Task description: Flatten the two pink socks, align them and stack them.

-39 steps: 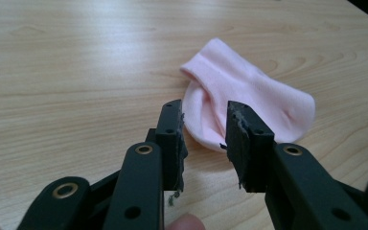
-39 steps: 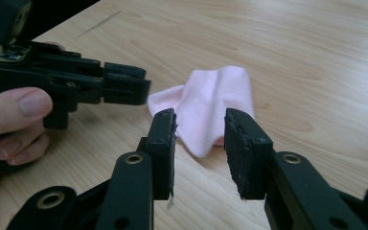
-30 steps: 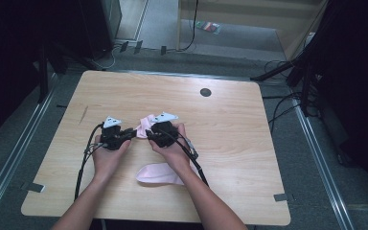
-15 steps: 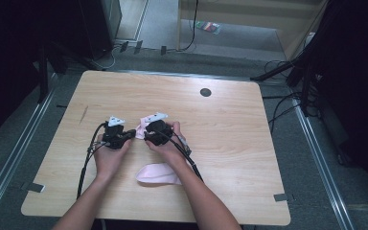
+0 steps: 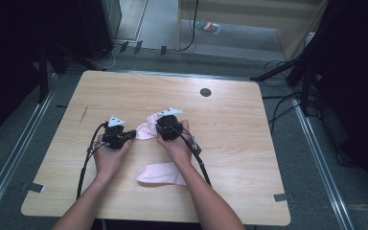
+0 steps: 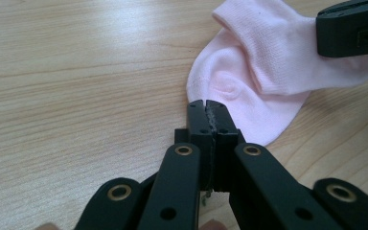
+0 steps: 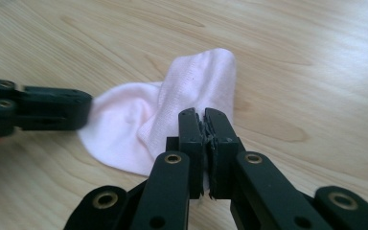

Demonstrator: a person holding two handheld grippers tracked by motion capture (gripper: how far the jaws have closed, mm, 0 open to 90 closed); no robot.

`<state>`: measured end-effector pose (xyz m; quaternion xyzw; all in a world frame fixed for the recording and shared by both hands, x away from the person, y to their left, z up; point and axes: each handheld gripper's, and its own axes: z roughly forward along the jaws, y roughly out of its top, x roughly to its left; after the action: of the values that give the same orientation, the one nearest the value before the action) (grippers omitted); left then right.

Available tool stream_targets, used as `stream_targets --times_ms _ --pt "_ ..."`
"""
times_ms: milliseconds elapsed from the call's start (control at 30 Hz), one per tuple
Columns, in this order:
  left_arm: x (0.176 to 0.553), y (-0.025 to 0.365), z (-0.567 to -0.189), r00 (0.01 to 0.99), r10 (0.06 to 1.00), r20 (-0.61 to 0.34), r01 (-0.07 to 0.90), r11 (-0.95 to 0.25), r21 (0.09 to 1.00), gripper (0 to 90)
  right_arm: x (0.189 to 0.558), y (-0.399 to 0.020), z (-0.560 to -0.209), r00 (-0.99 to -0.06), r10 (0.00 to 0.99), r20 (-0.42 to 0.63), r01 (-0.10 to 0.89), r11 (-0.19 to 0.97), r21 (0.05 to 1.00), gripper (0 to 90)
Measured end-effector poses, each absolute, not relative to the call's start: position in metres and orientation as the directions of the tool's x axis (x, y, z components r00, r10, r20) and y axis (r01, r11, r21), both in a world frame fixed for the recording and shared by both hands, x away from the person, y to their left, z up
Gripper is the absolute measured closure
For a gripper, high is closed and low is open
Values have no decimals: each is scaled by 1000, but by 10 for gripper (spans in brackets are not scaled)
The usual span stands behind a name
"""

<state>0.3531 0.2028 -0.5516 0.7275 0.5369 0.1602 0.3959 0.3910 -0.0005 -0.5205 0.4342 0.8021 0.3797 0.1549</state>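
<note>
While one pink sock [image 5: 145,130] lies bunched on the desk [image 5: 230,139] between our hands, we pinch its edges — the left gripper [image 6: 206,111] and the right gripper [image 7: 205,120] each clamped on fabric. Nearer us lies a second sock [image 5: 160,173] — flat, untouched.

No legible text, labels, brands, numbers or signs anywhere. Small coloured item on floor [image 5: 210,27] beyond surface [image 5: 249,143]: too small and blurred to read. Nothing printed on pink socks or black fingers in either gripper view.
</note>
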Motion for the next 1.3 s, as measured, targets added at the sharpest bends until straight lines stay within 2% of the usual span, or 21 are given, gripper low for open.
stream_targets --times_ms 100,133,167,200,267,333,433,467,567,633,667,767,833,867,933,1000,1067,1133,1233,1267,1300 --pt "353 203 -552 370 908 -196 653 -104 750 900 391 0 -522 -565 823 56 579 347 738 848" --pt "353 203 -552 368 909 -198 653 -101 751 900 389 3 -523 -538 843 16 568 349 746 728" --pt "353 203 -552 368 909 -198 653 -101 751 900 389 3 -523 -538 843 16 568 349 746 728" --pt "353 202 -552 369 908 -197 652 -102 752 900 386 6 -522 -547 837 -4 530 350 772 690" --pt "353 203 -552 373 908 -194 652 -108 751 900 384 7 -521 -551 834 -16 512 354 783 681" --pt "353 203 -552 370 908 -198 652 -102 751 900 377 14 -515 -573 817 -72 431 375 821 716" --pt "353 203 -552 374 907 -194 652 -109 750 900 374 19 -513 -613 787 -70 405 389 827 744" --pt "353 203 -552 369 907 -201 653 -100 750 900 375 24 -517 -663 747 -47 422 425 800 741" --pt "353 203 -552 369 907 -201 653 -100 751 900 378 30 -525 -691 721 -56 442 483 756 711" --pt "353 203 -552 370 908 -200 653 -101 751 900 380 31 -531 -669 735 -110 438 510 740 652" --pt "353 203 -552 370 907 -200 653 -101 751 900 385 29 -536 -647 757 -85 480 492 727 591" --pt "353 203 -552 371 907 -200 653 -102 750 900 389 27 -540 -637 769 -53 516 477 712 574" --pt "354 203 -552 371 907 -201 653 -101 750 900 391 25 -541 -647 762 -32 518 470 715 587" --pt "354 203 -552 371 907 -202 654 -100 750 900 391 24 -541 -648 761 -33 517 472 715 623" --pt "354 203 -552 371 906 -203 654 -100 750 900 391 23 -540 -639 768 -47 518 475 712 771" --pt "353 203 -552 373 905 -204 655 -101 749 900 393 18 -537 -612 791 -4 550 430 716 877" --pt "354 203 -552 374 904 -206 655 -100 749 900 394 15 -535 -599 801 11 561 410 719 879" --pt "354 204 -552 375 903 -208 656 -100 748 900 398 -3 -528 -560 821 112 602 311 735 881" --pt "354 204 -552 376 903 -205 655 -103 749 900 400 -17 -521 -526 841 130 607 264 750 883" --pt "353 204 -552 374 903 -209 656 -98 748 900 403 -33 -515 -486 855 178 626 199 754 884" --pt "353 204 -552 374 903 -209 656 -98 748 900 403 -33 -515 -486 855 178 626 199 754 884"
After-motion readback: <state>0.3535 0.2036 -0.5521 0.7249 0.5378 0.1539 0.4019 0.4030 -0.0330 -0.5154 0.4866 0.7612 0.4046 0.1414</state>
